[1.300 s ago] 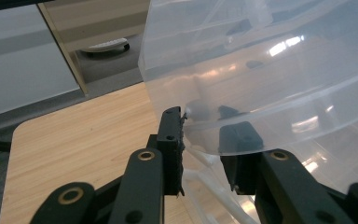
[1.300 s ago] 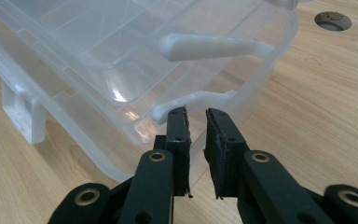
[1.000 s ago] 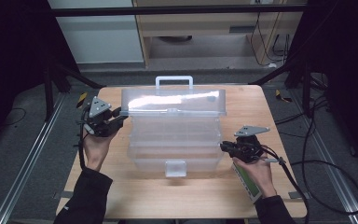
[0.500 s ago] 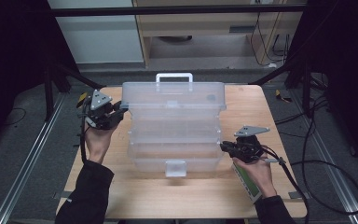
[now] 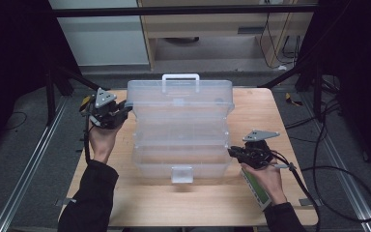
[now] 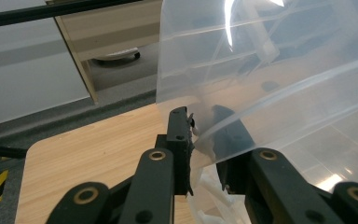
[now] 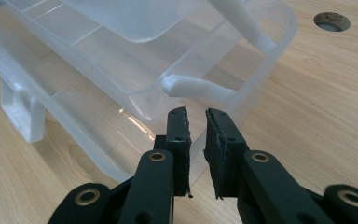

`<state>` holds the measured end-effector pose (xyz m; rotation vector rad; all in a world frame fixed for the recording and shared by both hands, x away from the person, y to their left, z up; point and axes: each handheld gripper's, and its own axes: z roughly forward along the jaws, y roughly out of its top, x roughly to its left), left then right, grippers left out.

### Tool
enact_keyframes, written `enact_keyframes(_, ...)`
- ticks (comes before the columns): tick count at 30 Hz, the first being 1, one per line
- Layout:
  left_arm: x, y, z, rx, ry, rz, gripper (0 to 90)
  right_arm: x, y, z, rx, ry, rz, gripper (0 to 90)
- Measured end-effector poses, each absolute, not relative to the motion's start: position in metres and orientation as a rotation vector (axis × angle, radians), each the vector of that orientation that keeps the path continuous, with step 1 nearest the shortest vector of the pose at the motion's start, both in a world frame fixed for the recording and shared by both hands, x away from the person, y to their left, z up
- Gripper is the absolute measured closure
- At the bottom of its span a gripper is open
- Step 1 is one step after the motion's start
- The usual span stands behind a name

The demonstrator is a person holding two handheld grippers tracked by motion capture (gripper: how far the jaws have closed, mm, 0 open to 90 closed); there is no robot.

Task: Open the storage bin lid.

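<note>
Jaws of left gripper (image 6: 200, 135) have just been closing and now pinch the lid (image 5: 178, 96) corner of the clear plastic tiered organizer box (image 5: 181, 140), sheet between the pads. Right gripper (image 7: 196, 123) jaws nearly together, nothing between them, tips just beside the box's lower tray rim (image 7: 149, 109) near the table's (image 5: 140, 203) right edge. Box sits mid-table, lid raised, white handle (image 5: 180, 77) toward the far edge. Step looks like opening or closing the lid; next move needs the base steadied. No legible labels.
</note>
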<state>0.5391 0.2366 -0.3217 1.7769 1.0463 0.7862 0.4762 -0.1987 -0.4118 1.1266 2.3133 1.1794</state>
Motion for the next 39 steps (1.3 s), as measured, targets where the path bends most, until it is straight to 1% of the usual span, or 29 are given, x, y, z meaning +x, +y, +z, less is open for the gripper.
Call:
enact_keyframes(9, 0.547, 0.234, -0.32, 1.744, 1.058, 0.803, 76.9, 0.476, -0.199, -0.412, 1.132, 2.313, 1.18, 79.6)
enact_keyframes(27, 0.564, 0.228, -0.315, 1.742, 1.078, 0.852, 77.2, 0.476, -0.199, -0.412, 1.135, 2.313, 1.182, 79.5)
enact_keyframes(39, 0.576, 0.226, -0.314, 1.732, 1.088, 0.861, 77.3, 0.477, -0.199, -0.412, 1.146, 2.313, 1.188, 79.4)
